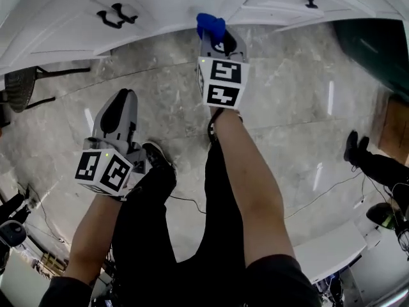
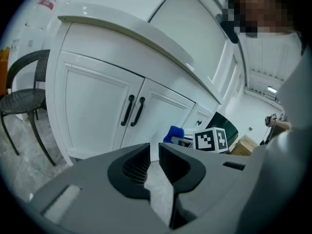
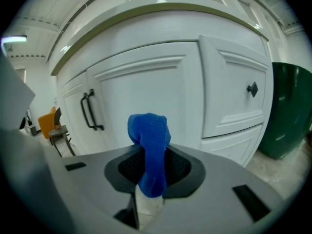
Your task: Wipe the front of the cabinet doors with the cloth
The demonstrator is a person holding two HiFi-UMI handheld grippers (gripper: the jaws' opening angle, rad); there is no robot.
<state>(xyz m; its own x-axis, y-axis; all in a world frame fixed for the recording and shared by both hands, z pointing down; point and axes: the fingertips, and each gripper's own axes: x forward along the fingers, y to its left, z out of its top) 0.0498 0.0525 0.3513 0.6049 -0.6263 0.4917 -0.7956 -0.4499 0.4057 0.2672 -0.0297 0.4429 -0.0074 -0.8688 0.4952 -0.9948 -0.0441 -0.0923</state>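
Note:
White cabinet doors (image 1: 64, 18) run along the top of the head view, with a pair of black handles (image 1: 116, 15). My right gripper (image 1: 214, 36) is shut on a blue cloth (image 1: 209, 24) and held just short of the cabinet's base. In the right gripper view the cloth (image 3: 148, 130) bunches up between the jaws of the right gripper (image 3: 148, 156), facing a white door (image 3: 146, 82). My left gripper (image 1: 125, 96) hangs lower, over the floor, shut and with nothing in it. The left gripper (image 2: 154, 150) points toward the double doors (image 2: 97, 111) and their handles (image 2: 134, 110).
A black wire chair (image 2: 19, 99) stands left of the cabinet. A dark green bin (image 3: 290, 111) sits to the right, past a door with a small black knob (image 3: 252, 88). My legs are below on the marble floor (image 1: 287, 107). Cables and another person's foot (image 1: 354, 149) lie at the right.

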